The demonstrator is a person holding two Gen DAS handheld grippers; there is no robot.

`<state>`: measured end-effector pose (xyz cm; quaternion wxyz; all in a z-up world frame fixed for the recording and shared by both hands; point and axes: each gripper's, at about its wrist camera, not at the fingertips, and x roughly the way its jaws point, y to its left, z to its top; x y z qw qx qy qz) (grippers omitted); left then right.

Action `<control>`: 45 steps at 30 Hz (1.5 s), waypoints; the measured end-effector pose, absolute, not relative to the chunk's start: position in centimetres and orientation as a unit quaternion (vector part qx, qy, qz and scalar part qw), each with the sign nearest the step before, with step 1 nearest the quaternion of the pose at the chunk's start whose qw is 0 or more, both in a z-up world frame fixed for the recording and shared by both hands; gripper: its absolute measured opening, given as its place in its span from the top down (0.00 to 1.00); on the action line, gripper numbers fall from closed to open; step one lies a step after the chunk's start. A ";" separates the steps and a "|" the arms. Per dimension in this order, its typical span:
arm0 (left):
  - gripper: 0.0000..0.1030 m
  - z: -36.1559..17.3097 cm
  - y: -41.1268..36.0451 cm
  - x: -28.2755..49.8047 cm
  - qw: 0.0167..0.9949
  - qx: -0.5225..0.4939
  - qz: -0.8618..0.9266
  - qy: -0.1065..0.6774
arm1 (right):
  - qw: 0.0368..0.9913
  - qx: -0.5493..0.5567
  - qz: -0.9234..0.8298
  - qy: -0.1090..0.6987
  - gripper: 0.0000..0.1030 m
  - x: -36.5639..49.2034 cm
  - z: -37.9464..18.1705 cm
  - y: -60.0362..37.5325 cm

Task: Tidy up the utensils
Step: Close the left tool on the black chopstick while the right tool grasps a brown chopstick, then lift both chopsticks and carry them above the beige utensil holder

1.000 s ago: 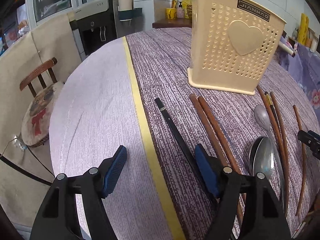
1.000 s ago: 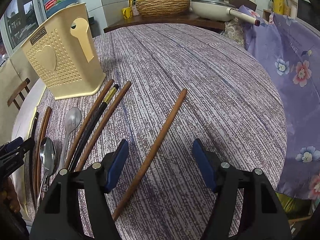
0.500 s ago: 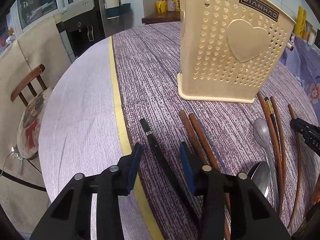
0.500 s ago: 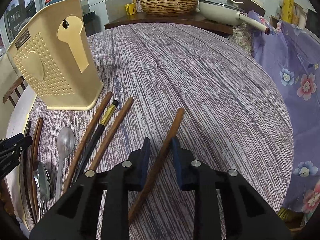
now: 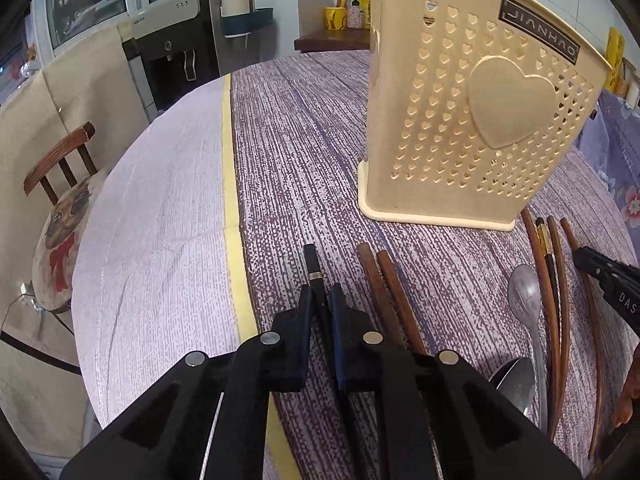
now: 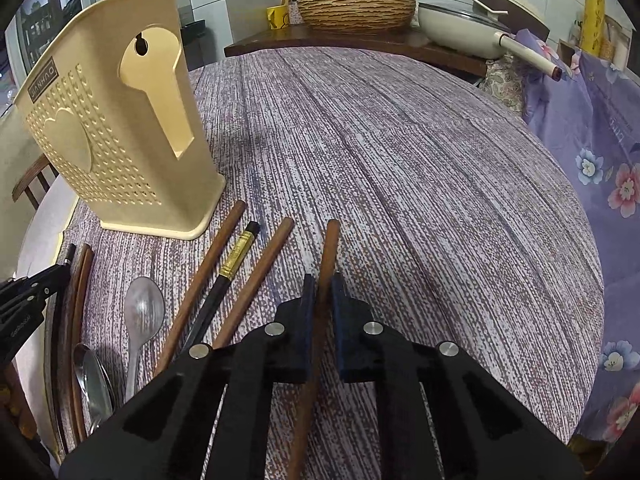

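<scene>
Purple striped cloth covers my round desk (image 6: 420, 168), and a wooden chair (image 5: 60, 168) stands past its left edge. My left tongs (image 5: 321, 300) are pinched tight on a black chopstick (image 5: 311, 262) near the yellow stripe on the cloth. My right tongs (image 6: 321, 292) are pinched tight on a brown chopstick (image 6: 330, 248) lying on the cloth. Between them lie more brown chopsticks (image 6: 256, 276), a black and gold chopstick (image 6: 236, 260) and two shiny spoons (image 6: 142, 312). My cream holder (image 5: 480, 120) with little heart holes stands upright just behind the chopstick tips, toward the far edge.
</scene>
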<state>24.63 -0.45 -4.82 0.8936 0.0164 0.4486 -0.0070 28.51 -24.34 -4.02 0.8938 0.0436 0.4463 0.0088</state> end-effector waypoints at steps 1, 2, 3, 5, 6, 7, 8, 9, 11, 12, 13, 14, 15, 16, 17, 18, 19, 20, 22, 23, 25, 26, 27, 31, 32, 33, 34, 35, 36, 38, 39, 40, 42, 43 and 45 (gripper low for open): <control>0.91 -4.8 -0.4 24.7 0.893 0.013 -0.008 0.449 | 0.893 0.048 0.014 0.448 0.92 28.6 -4.0 -24.4; 0.91 -4.8 -0.3 24.8 0.893 0.009 -0.010 0.450 | 0.893 0.047 0.016 0.448 0.92 28.6 -4.0 -24.3; 0.91 -4.8 -0.2 24.9 0.893 0.006 -0.010 0.450 | 0.893 0.045 0.018 0.447 0.92 28.6 -4.0 -24.3; 0.92 -4.8 -0.1 25.1 0.892 0.002 -0.011 0.451 | 0.894 0.046 0.022 0.446 0.92 28.7 -4.0 -24.3; 0.92 -4.8 -0.1 25.1 0.892 0.001 -0.012 0.452 | 0.893 0.049 0.023 0.446 0.92 28.7 -4.0 -24.3; 0.92 -4.8 -0.1 25.2 0.891 -0.001 -0.013 0.453 | 0.892 0.052 0.027 0.448 0.92 28.8 -4.0 -24.4; 0.92 -4.8 0.0 25.3 0.891 -0.005 -0.014 0.454 | 0.892 0.054 0.030 0.449 0.92 28.8 -4.0 -24.4; 0.92 -4.8 0.1 25.3 0.890 -0.007 -0.015 0.455 | 0.891 0.057 0.033 0.449 0.92 28.8 -3.9 -24.4; 0.92 -4.7 0.3 25.5 0.890 -0.013 -0.018 0.455 | 0.893 0.060 0.038 0.445 0.92 28.8 -3.7 -24.5; 0.92 -4.7 0.4 25.5 0.890 -0.016 -0.019 0.455 | 0.894 0.059 0.040 0.443 0.92 28.7 -3.6 -24.4; 0.92 -4.6 0.4 25.5 0.891 -0.018 -0.019 0.454 | 0.895 0.060 0.043 0.440 0.92 28.6 -3.5 -24.4; 0.92 -4.5 0.5 25.5 0.892 -0.020 -0.020 0.452 | 0.896 0.061 0.047 0.437 0.92 28.5 -3.4 -24.4; 0.92 -4.4 0.5 25.7 0.892 -0.022 -0.021 0.450 | 0.897 0.065 0.053 0.433 0.92 28.5 -3.2 -24.4; 0.92 -4.2 0.6 25.6 0.894 -0.023 -0.022 0.448 | 0.898 0.072 0.062 0.429 0.92 28.3 -3.0 -24.5; 0.92 -3.9 0.7 25.6 0.895 -0.025 -0.023 0.444 | 0.899 0.079 0.071 0.425 0.92 28.2 -2.8 -24.5; 0.92 -3.6 0.8 25.5 0.897 -0.026 -0.026 0.440 | 0.900 0.086 0.081 0.419 0.92 28.0 -2.5 -24.7; 0.92 -3.2 0.8 25.3 0.900 -0.028 -0.028 0.434 | 0.902 0.088 0.086 0.414 0.92 27.9 -2.2 -24.8; 0.92 -2.7 0.9 25.2 0.902 -0.030 -0.031 0.429 | 0.905 0.091 0.093 0.406 0.92 27.7 -1.7 -24.9; 0.92 -1.7 1.1 24.8 0.908 -0.037 -0.039 0.415 | 0.911 0.095 0.114 0.385 0.92 26.9 -0.6 -25.0; 0.92 -0.9 1.3 24.5 0.913 -0.042 -0.043 0.405 | 0.914 0.094 0.123 0.375 0.92 26.6 0.0 -25.1; 0.92 0.4 1.4 23.8 0.920 -0.048 -0.052 0.385 | 0.920 0.091 0.140 0.354 0.92 25.8 1.4 -25.2; 0.92 1.3 1.4 23.4 0.924 -0.050 -0.057 0.374 | 0.923 0.091 0.150 0.343 0.92 25.3 2.1 -25.3; 0.92 2.1 1.4 23.0 0.929 -0.051 -0.062 0.362 | 0.925 0.091 0.157 0.335 0.92 24.8 2.6 -25.3; 0.92 4.9 1.3 21.4 0.942 -0.053 -0.073 0.322 | 0.933 0.093 0.186 0.293 0.93 23.0 5.7 -26.0; 0.92 5.7 1.4 21.0 0.946 -0.052 -0.075 0.311 | 0.935 0.093 0.191 0.285 0.93 22.7 6.4 -26.2; 0.92 6.2 1.4 20.7 0.948 -0.051 -0.076 0.304 | 0.936 0.092 0.197 0.276 0.92 22.2 7.1 -26.3; 0.92 6.7 1.4 20.4 0.950 -0.050 -0.078 0.297 | 0.937 0.090 0.201 0.271 0.93 21.9 7.6 -26.4; 0.92 7.3 1.3 20.1 0.953 -0.048 -0.080 0.290 | 0.938 0.085 0.205 0.265 0.93 21.6 8.2 -26.4; 0.92 7.6 1.3 19.9 0.954 -0.046 -0.081 0.284 | 0.940 0.079 0.207 0.261 0.93 21.3 8.7 -26.3; 0.92 8.1 1.3 19.4 0.957 -0.044 -0.082 0.276 | 0.941 0.073 0.212 0.255 0.93 20.8 9.3 -26.4; 0.92 8.2 1.2 19.3 0.957 -0.044 -0.084 0.274 | 0.941 0.070 0.214 0.253 0.93 20.7 9.5 -26.4; 0.92 8.3 1.3 19.1 0.958 -0.044 -0.085 0.272 | 0.941 0.066 0.219 0.250 0.93 20.5 9.7 -26.2; 0.92 8.4 1.2 18.9 0.958 -0.042 -0.085 0.269 | 0.942 0.062 0.219 0.248 0.93 20.4 9.8 -26.1; 0.92 8.4 1.1 18.7 0.959 -0.042 -0.086 0.268 | 0.942 0.064 0.219 0.247 0.93 20.3 9.9 -26.1; 0.92 8.6 1.2 18.6 0.959 -0.044 -0.088 0.267 | 0.941 0.069 0.225 0.244 0.93 20.1 10.1 -26.2</control>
